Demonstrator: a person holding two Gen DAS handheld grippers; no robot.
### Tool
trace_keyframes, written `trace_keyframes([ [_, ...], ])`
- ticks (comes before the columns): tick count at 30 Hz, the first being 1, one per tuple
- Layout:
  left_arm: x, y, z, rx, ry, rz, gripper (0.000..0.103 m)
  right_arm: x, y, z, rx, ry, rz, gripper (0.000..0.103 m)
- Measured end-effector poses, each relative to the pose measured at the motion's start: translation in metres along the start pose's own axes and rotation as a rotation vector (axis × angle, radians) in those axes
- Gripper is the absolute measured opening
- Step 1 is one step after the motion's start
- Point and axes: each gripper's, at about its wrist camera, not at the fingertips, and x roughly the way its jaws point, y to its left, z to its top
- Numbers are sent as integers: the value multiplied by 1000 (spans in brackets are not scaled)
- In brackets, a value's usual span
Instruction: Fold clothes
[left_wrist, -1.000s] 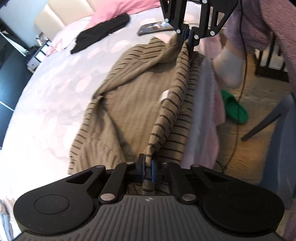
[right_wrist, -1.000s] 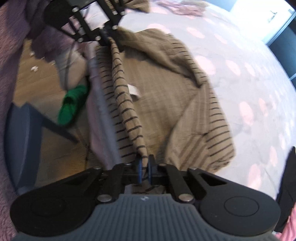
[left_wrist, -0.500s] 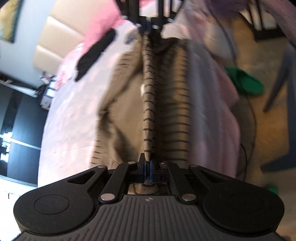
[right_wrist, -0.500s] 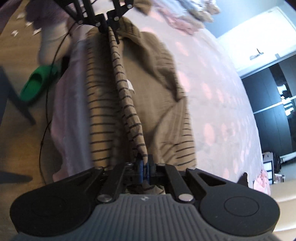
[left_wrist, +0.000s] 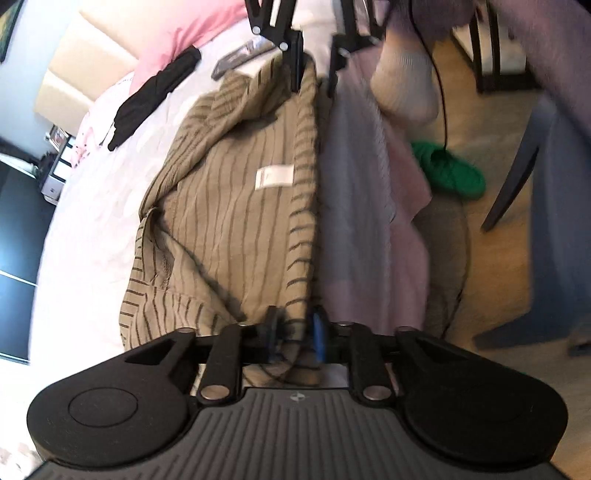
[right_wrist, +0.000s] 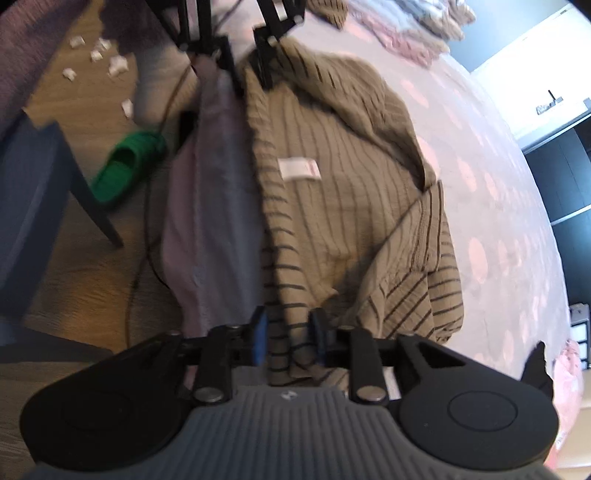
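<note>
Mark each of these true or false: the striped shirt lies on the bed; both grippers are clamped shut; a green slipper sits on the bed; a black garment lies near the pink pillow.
1. The striped shirt lies on the bed. True.
2. Both grippers are clamped shut. False: the left gripper and right gripper have just been opening, with the shirt's edge loose between their fingers.
3. A green slipper sits on the bed. False: it is on the floor.
4. A black garment lies near the pink pillow. True.
</note>
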Motion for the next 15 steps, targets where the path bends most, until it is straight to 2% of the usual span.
trace_keyframes([
  [4,-23,6,8,-74,-64,-12,35,-29,-11,1,55,-75,-3,37],
  [7,-37,20,14,-176,-122,9,37,-42,-29,2,175,-127,-42,35],
  [8,-38,28,14,-223,-134,26,37,-42,-38,2,232,-126,-62,33],
  [10,-40,44,15,-318,-157,62,37,-40,-53,-2,329,-115,-92,9],
  [11,-38,54,12,-375,-149,86,37,-38,-60,-4,371,-105,-103,4],
  [14,-28,81,0,-539,-92,132,30,-26,-72,-12,477,-55,-142,4],
  [15,-23,89,-5,-591,-68,142,28,-22,-74,-13,516,-51,-131,4],
])
